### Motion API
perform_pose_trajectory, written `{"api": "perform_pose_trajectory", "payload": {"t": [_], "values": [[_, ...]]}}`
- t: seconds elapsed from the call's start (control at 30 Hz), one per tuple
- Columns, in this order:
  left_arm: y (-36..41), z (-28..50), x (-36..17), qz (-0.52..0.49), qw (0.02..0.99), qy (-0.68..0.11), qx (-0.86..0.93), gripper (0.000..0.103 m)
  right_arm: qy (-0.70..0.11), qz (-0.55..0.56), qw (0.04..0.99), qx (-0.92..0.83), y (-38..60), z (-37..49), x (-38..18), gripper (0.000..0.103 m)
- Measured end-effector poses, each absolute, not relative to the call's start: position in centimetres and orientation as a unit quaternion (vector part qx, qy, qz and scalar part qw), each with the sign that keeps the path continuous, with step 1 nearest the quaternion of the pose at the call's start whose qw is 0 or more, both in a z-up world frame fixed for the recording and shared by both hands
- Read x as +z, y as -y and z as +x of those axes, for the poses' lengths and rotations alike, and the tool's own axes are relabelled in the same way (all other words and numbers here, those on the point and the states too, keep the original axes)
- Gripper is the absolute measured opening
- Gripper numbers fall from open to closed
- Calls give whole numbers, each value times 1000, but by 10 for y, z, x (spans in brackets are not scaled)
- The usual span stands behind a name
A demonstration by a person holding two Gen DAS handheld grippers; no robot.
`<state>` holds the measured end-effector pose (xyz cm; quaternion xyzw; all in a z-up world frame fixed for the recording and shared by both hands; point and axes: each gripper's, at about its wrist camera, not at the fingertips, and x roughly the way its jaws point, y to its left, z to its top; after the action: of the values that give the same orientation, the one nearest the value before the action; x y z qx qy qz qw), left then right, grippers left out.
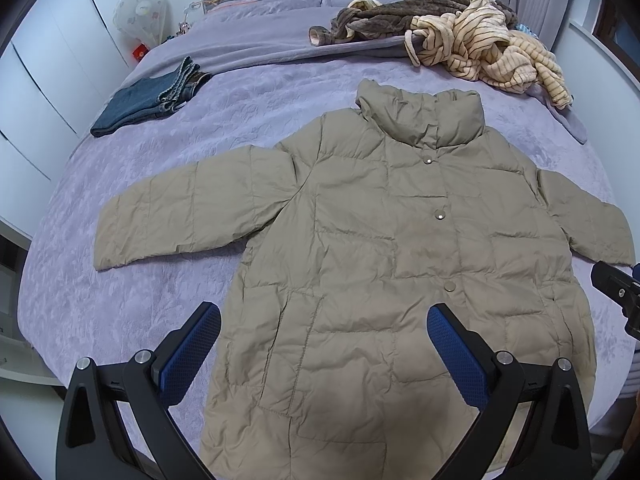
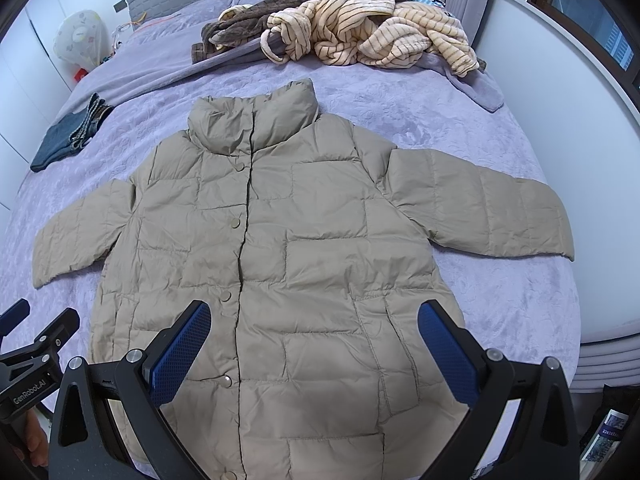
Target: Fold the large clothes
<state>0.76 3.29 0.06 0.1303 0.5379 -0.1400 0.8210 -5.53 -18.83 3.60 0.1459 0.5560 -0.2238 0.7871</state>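
Lying flat, front up, a beige quilted puffer jacket [image 1: 384,248] covers the near half of the bed [image 1: 120,300], snaps closed, both sleeves spread sideways. Left claw [image 1: 324,352] spread wide above the hem, holding nothing; right claw [image 2: 314,348] likewise. Folded jeans [image 1: 148,102] near the left edge. Crumpled striped robe [image 2: 372,36] toward the headboard.

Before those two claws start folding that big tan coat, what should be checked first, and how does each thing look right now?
1. Puffer coat lies flat, front up: ok.
2. Both sleeves spread out to the sides: ok.
3. Snaps closed down the front: cannot tell.
4. Left gripper open, holding nothing: ok.
5. Right gripper open, holding nothing: ok.
6. Folded jeans and striped clothes pile lie apart from the coat: ok.
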Motion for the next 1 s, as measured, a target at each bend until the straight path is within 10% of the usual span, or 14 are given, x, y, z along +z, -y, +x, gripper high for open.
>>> {"api": "perform_pose_trajectory", "payload": {"t": [0.73, 1.0], "values": [[-51, 34, -26, 111, 808, -567, -120, 103, -575, 149, 776, -211, 178, -36, 21, 103], [-144, 104, -90, -63, 787, -600, -127, 103, -610, 155, 752, -193, 160, 2, -20, 103]]}}
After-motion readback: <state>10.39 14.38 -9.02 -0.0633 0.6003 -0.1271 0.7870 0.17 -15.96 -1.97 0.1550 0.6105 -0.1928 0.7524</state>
